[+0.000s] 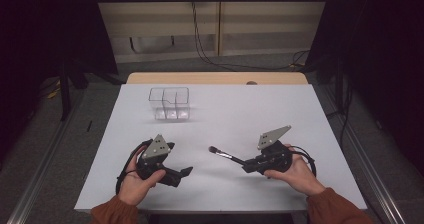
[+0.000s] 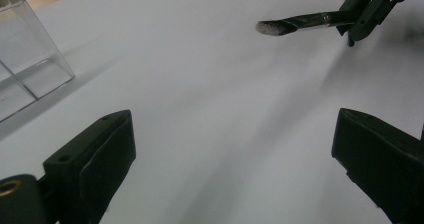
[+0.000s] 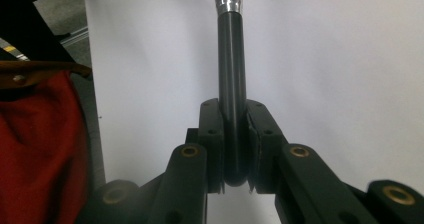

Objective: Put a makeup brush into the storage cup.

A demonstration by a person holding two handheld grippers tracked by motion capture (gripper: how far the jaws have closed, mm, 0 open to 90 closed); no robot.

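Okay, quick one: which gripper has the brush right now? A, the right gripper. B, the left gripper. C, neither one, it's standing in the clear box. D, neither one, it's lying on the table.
A: the right gripper is shut on the handle of the brush, while the left gripper stands open with nothing between its jaws.

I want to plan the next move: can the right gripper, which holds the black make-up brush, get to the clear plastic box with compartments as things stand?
Probably yes. The white table between the right gripper and the clear plastic box is bare, and the left gripper stays low at the near edge, aside from that path. The black make-up brush is clamped firmly.
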